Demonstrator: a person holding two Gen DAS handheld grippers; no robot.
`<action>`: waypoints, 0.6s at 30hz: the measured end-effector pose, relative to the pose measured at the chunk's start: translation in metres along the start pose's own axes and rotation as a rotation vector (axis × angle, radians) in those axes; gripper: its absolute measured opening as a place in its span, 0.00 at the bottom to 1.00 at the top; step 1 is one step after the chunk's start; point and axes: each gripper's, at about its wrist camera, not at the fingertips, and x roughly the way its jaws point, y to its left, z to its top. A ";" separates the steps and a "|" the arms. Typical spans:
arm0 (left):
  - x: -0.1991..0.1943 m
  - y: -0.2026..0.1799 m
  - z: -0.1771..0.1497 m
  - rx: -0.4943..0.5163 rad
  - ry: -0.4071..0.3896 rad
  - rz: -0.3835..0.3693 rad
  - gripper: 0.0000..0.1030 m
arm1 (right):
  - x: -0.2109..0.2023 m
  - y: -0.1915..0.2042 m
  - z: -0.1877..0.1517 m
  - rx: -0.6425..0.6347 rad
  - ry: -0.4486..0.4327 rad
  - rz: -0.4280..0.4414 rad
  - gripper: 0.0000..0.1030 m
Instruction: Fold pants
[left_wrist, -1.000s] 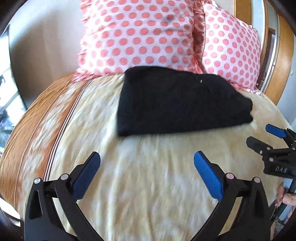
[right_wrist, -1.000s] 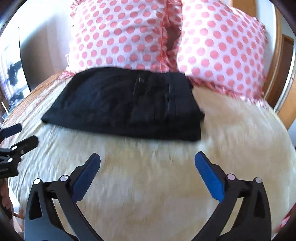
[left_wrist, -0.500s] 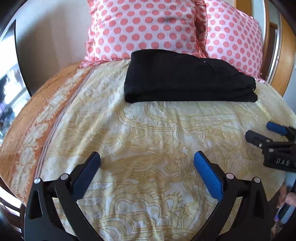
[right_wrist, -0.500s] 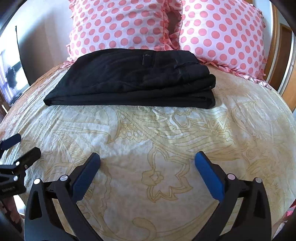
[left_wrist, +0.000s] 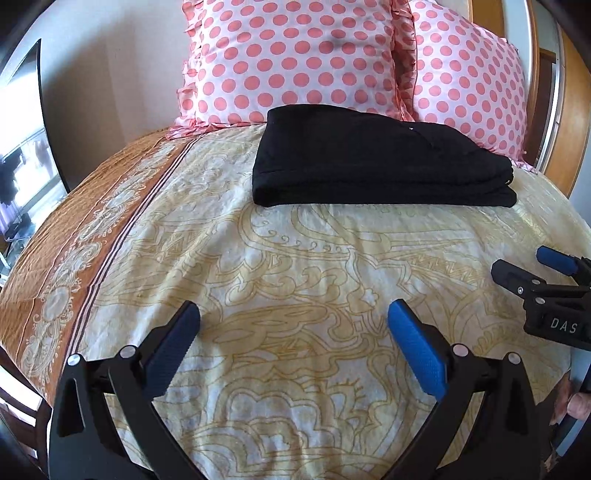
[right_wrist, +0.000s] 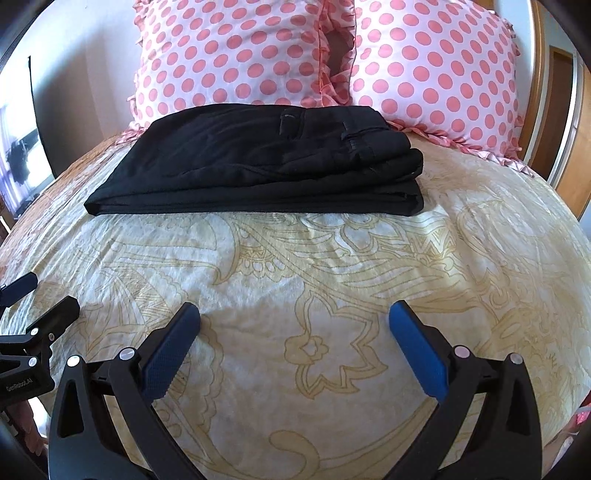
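Observation:
The black pants (left_wrist: 376, 158) lie folded into a flat rectangle on the bed, just in front of the pillows; they also show in the right wrist view (right_wrist: 258, 162). My left gripper (left_wrist: 293, 321) is open and empty, held over the bedspread well short of the pants. My right gripper (right_wrist: 295, 321) is open and empty too, equally far back. Each gripper shows at the edge of the other's view: the right one (left_wrist: 532, 266) and the left one (right_wrist: 33, 299).
Two pink polka-dot pillows (left_wrist: 295, 62) (right_wrist: 436, 70) stand behind the pants. The yellow patterned bedspread (left_wrist: 295, 258) has an orange border (left_wrist: 74, 236) at the left. A wooden frame (left_wrist: 569, 122) is at the right, a window (left_wrist: 18, 166) at the left.
Both grippers have pulled back from the pants, which now sit farther away and higher in the views. The earlier motion blur is gone. Both grippers stay open.

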 end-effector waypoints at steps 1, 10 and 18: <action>0.000 0.000 0.000 0.000 0.000 0.000 0.98 | -0.001 0.000 -0.001 0.003 -0.002 -0.004 0.99; 0.001 0.001 0.000 0.001 -0.003 0.000 0.98 | -0.005 0.004 -0.009 0.051 -0.042 -0.057 0.99; 0.003 0.000 0.002 -0.001 0.008 0.001 0.98 | -0.005 0.004 -0.008 0.050 -0.044 -0.056 0.99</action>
